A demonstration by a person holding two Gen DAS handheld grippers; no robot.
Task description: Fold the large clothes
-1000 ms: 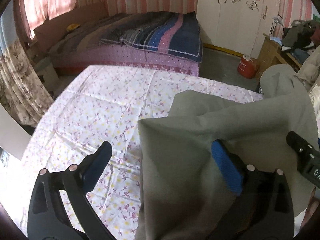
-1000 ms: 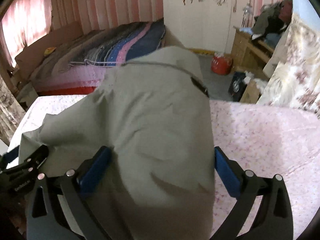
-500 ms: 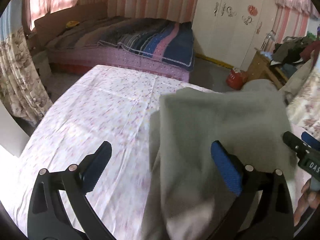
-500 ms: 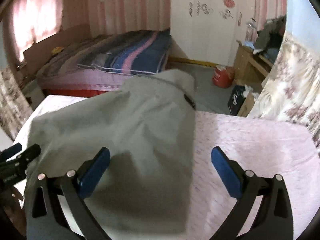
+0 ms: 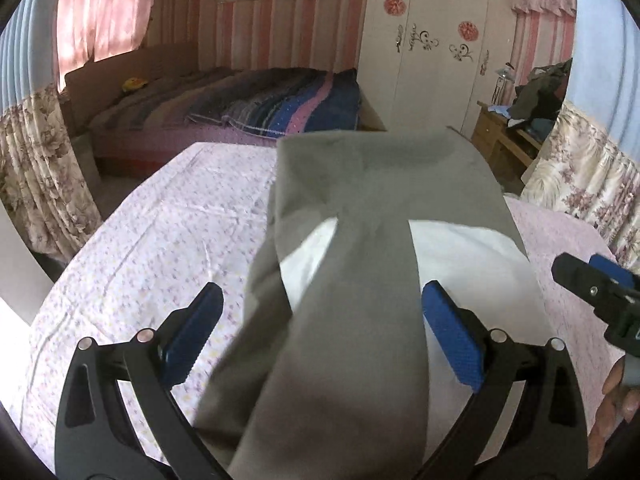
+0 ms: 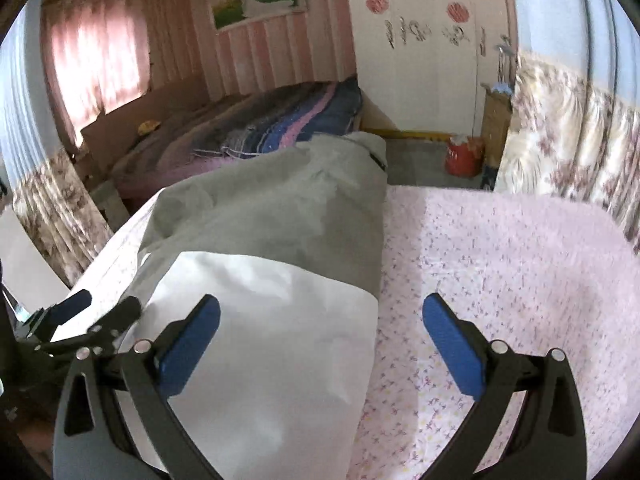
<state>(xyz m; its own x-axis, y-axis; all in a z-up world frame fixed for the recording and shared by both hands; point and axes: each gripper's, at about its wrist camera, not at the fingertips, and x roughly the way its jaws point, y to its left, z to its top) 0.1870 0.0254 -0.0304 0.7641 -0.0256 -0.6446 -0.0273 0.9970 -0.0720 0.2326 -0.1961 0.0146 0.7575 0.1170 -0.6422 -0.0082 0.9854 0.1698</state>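
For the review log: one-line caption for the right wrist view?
Open right gripper over a grey-and-white garment on the floral sheet.

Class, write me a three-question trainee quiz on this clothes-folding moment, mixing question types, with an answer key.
1. True or false: the left gripper is clamped shut on the grey garment.
2. Which surface does the garment lie on? A) striped bed B) floral sheet C) wooden desk
3. Fill in: the right gripper has its jaws ____.

Key: 1 false; 2 B; 3 open
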